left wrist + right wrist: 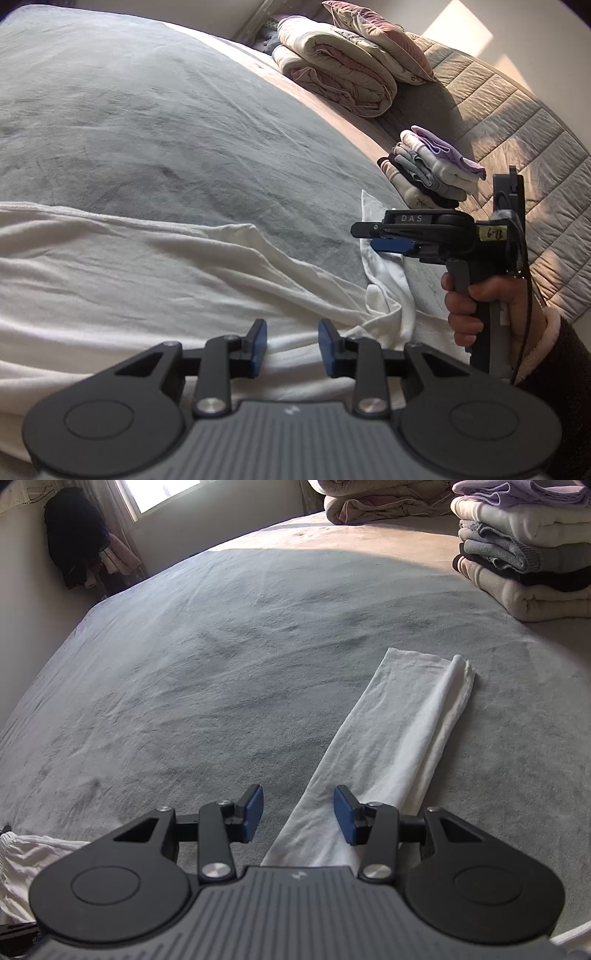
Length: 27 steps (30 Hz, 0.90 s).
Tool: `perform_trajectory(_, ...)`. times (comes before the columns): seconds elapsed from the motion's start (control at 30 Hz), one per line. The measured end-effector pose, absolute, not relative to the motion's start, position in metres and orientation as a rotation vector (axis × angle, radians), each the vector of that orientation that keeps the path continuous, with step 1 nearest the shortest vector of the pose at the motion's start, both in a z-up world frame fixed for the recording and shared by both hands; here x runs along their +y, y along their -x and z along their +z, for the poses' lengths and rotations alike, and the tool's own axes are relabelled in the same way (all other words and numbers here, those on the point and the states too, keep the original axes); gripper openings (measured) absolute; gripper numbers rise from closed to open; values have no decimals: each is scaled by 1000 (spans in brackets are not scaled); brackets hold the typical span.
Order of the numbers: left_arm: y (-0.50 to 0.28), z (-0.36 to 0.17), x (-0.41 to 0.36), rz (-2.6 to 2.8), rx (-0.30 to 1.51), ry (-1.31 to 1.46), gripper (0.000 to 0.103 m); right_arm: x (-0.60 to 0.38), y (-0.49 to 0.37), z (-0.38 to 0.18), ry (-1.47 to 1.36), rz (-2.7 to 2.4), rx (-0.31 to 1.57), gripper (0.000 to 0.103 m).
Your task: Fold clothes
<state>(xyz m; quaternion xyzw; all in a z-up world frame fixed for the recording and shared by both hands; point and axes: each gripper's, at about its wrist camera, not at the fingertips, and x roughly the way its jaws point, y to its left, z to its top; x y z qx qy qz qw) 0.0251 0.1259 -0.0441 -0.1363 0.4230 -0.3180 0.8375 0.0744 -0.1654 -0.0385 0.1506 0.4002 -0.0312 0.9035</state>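
Note:
A white long-sleeved garment lies spread across the grey blanket on a bed. My left gripper hovers over the garment's body, open, with nothing pinched between its blue pads. One sleeve stretches out flat, away from the right wrist camera, its far end folded over. My right gripper is open above the near part of that sleeve, and the cloth lies below the gap between the pads. In the left wrist view a hand holds the right gripper over the sleeve.
A stack of folded clothes sits beyond the sleeve's end. Further back lie a folded duvet and a pillow against the quilted headboard. Dark clothing hangs in the corner by the window. More white cloth bunches at the lower left.

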Motion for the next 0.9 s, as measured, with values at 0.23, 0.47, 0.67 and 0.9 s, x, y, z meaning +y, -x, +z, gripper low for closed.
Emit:
perform_trajectory(0.23,-25,-46,108,-727,920,233,31,-151,-79,-41,-75,-133,858,2)
perform_trajectory(0.47,-18,-43,99,-745,921,184,34,-180,-44,-11,-157,-138,801,2)
perform_trajectory(0.67,-12,-39,95,-745,928,147,38,-198,3,7,-197,-145,770,2)
perform_trajectory(0.9,-2,-34,87,-733,930,98,43,-217,49,-8,-260,-152,821,2)
